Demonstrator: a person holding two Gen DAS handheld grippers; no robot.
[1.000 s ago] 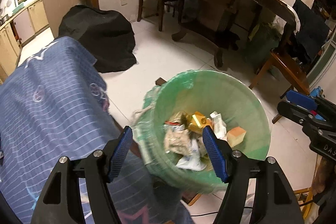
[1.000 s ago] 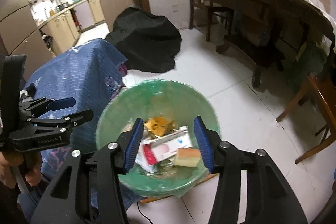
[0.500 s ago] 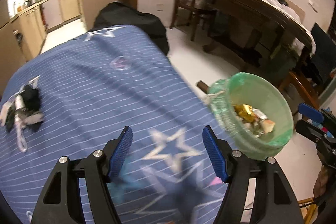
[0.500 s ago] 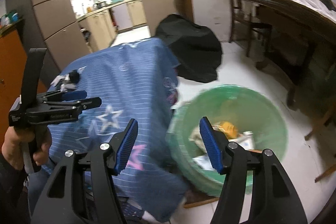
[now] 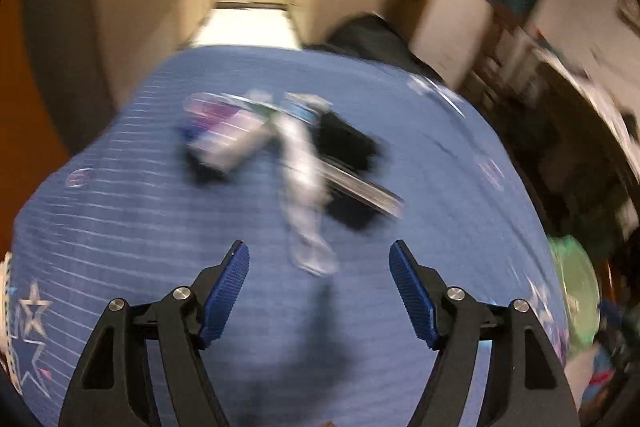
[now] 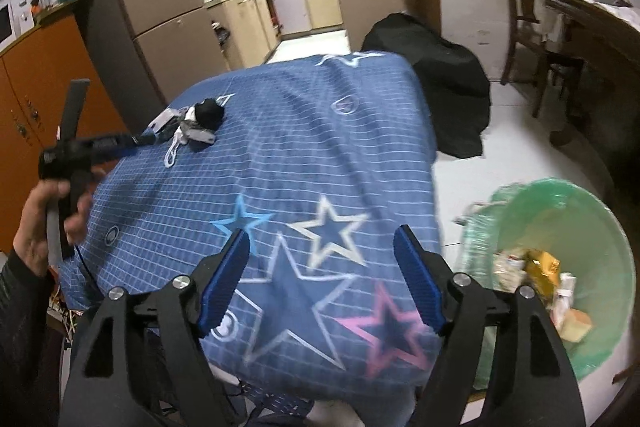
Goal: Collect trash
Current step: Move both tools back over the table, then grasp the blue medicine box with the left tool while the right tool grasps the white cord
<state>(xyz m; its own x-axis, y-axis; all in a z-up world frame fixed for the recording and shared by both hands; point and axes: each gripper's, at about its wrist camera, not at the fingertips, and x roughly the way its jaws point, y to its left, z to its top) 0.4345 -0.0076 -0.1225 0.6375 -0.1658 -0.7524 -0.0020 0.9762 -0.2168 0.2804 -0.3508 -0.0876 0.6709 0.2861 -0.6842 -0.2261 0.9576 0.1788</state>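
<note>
the left gripper (image 5: 319,287) hangs over the blue star-print tablecloth (image 5: 160,227) with its blue-padded fingers (image 5: 226,291) spread wide and nothing between them. its view is smeared by motion blur. ahead of it, toward 12 o'clock, a small heap of trash (image 5: 280,155) lies on the cloth: a pale purple-and-white packet (image 5: 228,139) at about 11 o'clock, a white crumpled strip (image 5: 306,195) running down toward the gap between the fingers, and a dark lump (image 5: 344,147) with a long grey piece at 1 o'clock. what each item is cannot be told through the blur. the green-lined bin (image 5: 576,283) shows at the table's edge at 3 o'clock.

in the right wrist view the right gripper (image 6: 322,281) is held level above the near end of the tablecloth (image 6: 304,147), over the printed stars, jaws parted and empty. the left gripper (image 6: 102,147) appears at 9 o'clock, gripped by the handle in the person's left hand (image 6: 48,227), forearm coming up from the lower left, its tip pointing toward the trash pile (image 6: 192,129) at 10 o'clock on the far left part of the table. the bin (image 6: 560,267) stands on the white floor just beside the table at 3 to 4 o'clock, lined with a green bag, holding wrappers, a gold packet and a yellowish block. a black covered shape (image 6: 440,87) sits on the floor behind the table at 1 o'clock
</note>
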